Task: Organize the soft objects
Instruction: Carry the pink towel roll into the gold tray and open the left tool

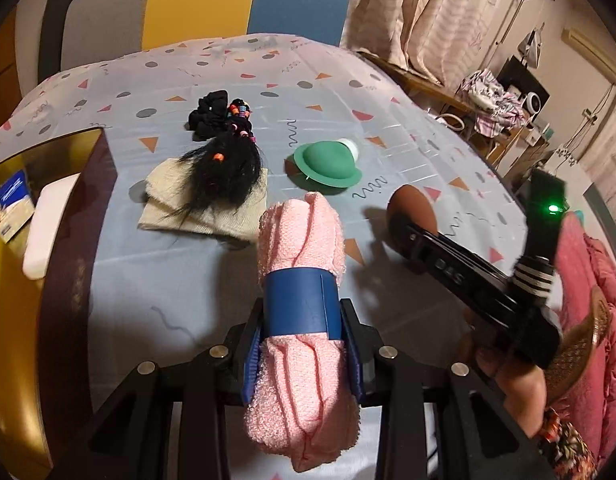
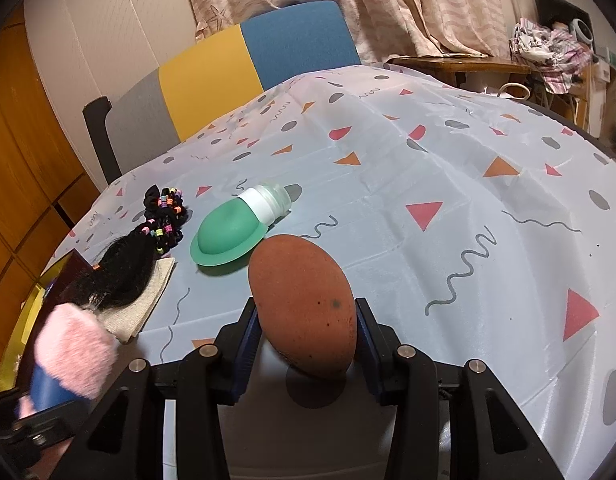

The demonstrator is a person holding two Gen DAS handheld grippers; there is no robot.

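Pink towel (image 1: 304, 320), rolled in a blue band, is clamped in the left gripper (image 1: 304, 344) above the table (image 1: 408, 128); a brown sponge (image 2: 304, 312) is pinched by the right gripper (image 2: 304, 340). Both should be carried steadily, kept clear of the hairpiece (image 1: 224, 164) and green bottle (image 1: 328, 164).

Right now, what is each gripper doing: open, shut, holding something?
Left gripper: shut on the rolled pink towel.
Right gripper: shut on the brown sponge.

Hairpiece (image 1: 224, 168) lies on folded cloth (image 1: 196, 216), probably touching scrunchie (image 1: 208, 114) behind.
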